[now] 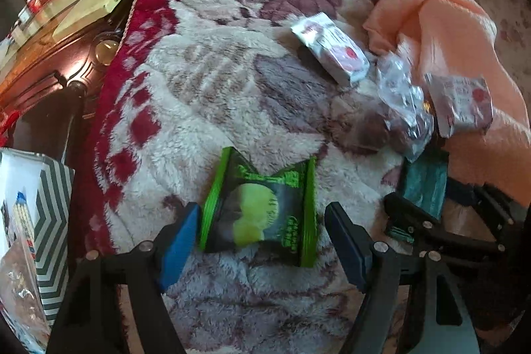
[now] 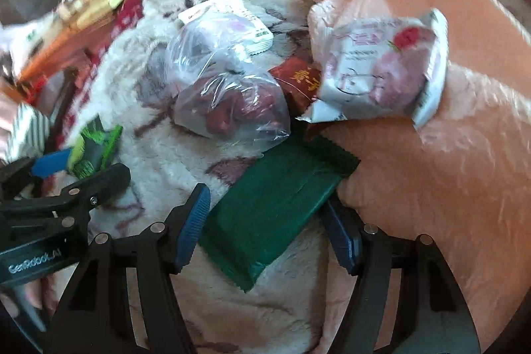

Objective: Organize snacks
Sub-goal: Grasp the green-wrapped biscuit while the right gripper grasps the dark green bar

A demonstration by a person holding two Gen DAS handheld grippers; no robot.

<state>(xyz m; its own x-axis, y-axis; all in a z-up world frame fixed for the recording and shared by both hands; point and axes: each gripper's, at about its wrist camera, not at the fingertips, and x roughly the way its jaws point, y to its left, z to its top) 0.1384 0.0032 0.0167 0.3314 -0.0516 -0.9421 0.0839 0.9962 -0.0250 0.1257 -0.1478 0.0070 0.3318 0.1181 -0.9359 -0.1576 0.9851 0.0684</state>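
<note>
Snacks lie scattered on the plush floral blanket (image 1: 232,82), with the clear bag of dates (image 2: 229,102) mid-heap as reference.

Right gripper (image 2: 265,214): jaws spread, straddling the dark green flat packet (image 2: 275,198), which lies just below the date bag, one end tucked against the peach blanket (image 2: 431,171). Pads not pressing yet. Risk: the packet sits skewed across the jaws, so closing may catch only a corner and pivot it out, or pinch peach fabric with it.

Left gripper (image 1: 262,238): also spread, straddling the bright green pouch (image 1: 262,211), well left of the date bag. Puffy foil pouch on deep pile, so pads could slide off the pillow shape or grab fleece.

Outward: a red packet (image 2: 298,82) and the white rose-print pouch (image 2: 381,62) lean by the date bag, a white box (image 2: 232,19) sits behind it. Dragging the green packet could topple that stack.

Both grippers sit close together; collision likely if they lift at the same time.
</note>
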